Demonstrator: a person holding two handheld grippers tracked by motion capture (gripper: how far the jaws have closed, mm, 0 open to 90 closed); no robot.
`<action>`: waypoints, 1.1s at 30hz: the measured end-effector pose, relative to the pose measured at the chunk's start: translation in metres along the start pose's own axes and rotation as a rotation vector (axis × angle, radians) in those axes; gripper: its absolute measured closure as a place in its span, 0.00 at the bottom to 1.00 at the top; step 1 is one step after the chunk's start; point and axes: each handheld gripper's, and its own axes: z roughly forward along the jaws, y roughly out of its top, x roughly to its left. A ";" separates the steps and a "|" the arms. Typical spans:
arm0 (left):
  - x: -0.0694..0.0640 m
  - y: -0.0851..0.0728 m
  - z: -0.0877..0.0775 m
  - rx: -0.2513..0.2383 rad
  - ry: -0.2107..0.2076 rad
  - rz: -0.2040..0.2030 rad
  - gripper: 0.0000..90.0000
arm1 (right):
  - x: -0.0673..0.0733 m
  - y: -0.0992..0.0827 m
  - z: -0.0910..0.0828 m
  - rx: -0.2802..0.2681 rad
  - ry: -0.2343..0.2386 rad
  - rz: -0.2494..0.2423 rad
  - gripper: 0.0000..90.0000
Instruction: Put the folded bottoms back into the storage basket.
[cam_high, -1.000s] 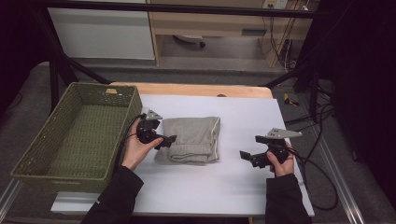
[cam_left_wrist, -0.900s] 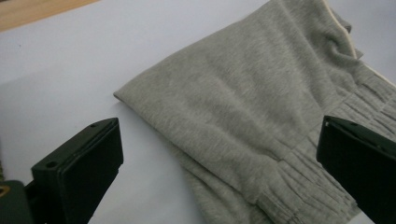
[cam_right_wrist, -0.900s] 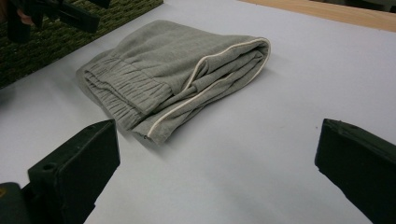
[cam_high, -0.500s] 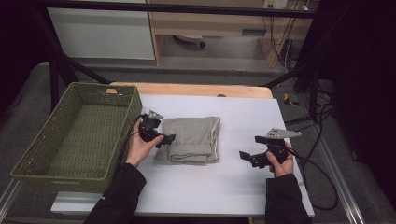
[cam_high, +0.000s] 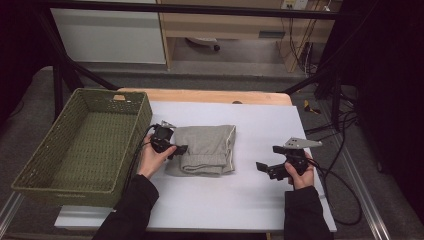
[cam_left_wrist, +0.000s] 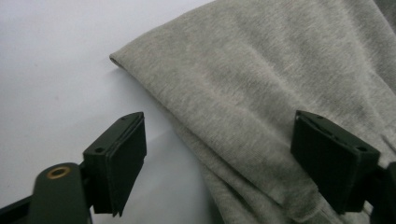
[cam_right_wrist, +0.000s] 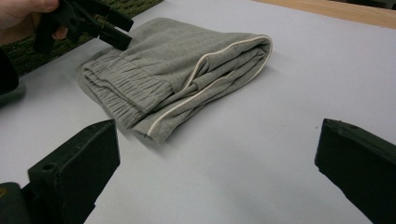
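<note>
A folded grey garment (cam_high: 206, 149) is lying near the centre of the white table (cam_high: 240, 200). At its 9 o'clock edge the left gripper (cam_high: 176, 149) is hovering, fingers (cam_left_wrist: 116, 161) spread wide, one over the table and one over the cloth, gripping nothing. At the garment's 3 o'clock, well apart, the right gripper (cam_high: 261, 166) is pointing toward it with fingers (cam_right_wrist: 79, 170) open and empty. A green woven basket (cam_high: 45, 170) is sitting at the table's 9 o'clock side.
</note>
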 end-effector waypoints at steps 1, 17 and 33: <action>0.000 0.000 0.001 0.000 -0.004 -0.006 0.23 | 0.000 0.000 0.000 -0.001 0.001 0.000 0.01; 0.005 -0.004 0.008 0.027 -0.068 -0.058 0.48 | 0.000 0.000 0.000 -0.002 0.001 0.001 0.01; 0.002 -0.007 0.009 0.028 -0.093 -0.070 0.76 | 0.003 0.001 0.004 0.008 0.001 -0.001 0.01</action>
